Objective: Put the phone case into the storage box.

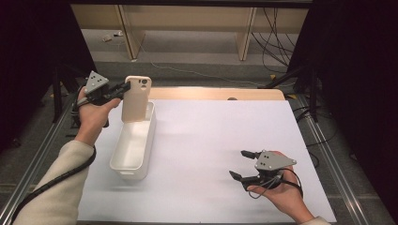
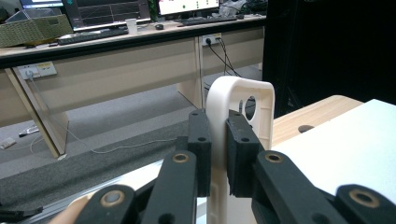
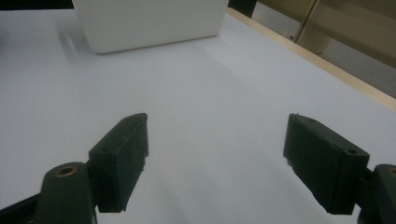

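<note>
The left tongs [image 1: 126, 86] are clamped on a cream phone case [image 1: 136, 98], gripping its edge near the camera cutout and holding it upright above the far end of a white oblong bin [image 1: 121, 165]; in the left gripper view the two black jaws press on either side of the case's [image 2: 219, 116] thin wall, with the round cutout showing just past them. The case's lower end hangs at the bin's far rim, and whether it touches the rim cannot be told. The bin stands on the left part of the white sheet [image 1: 211, 136] that covers the desk [image 1: 216, 93], its long side running away from the person. The right tongs [image 1: 242, 164] are spread wide and hold nothing, hovering low over the sheet near the person's edge, well apart from the bin; in the right gripper view their jaws stand far apart above the bare white surface [image 3: 210, 93], with the bin's wall [image 3: 149, 23] at the far side.
</note>
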{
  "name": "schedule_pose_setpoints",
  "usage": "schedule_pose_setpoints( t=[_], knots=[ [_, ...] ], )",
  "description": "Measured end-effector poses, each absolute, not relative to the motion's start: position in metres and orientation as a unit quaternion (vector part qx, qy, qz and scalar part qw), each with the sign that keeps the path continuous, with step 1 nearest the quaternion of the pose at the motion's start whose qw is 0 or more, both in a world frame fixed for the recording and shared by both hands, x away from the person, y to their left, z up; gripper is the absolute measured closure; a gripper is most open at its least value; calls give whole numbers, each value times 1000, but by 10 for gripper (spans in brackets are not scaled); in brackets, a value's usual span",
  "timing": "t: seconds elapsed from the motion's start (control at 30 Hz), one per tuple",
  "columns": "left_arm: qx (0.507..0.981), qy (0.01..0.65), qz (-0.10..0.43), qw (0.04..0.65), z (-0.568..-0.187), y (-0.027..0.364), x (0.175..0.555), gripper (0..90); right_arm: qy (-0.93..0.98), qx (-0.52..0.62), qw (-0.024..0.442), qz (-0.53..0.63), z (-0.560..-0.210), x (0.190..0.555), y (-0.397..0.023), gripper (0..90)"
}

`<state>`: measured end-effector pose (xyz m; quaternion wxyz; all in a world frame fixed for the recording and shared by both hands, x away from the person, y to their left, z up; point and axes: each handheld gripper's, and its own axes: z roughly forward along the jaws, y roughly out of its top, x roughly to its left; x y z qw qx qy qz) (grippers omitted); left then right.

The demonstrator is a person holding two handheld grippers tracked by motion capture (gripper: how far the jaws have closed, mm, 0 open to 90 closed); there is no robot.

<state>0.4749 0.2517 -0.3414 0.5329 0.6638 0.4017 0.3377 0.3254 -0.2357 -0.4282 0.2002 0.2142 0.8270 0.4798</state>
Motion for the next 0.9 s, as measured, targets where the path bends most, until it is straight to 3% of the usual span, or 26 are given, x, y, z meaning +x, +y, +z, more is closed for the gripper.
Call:
schedule_pose_setpoints(
  t=[0.9],
  knots=[
    [665, 405, 332, 533, -346, 252, 478, 818, 827, 214, 201, 479, -428, 325, -236, 235]
  ],
)
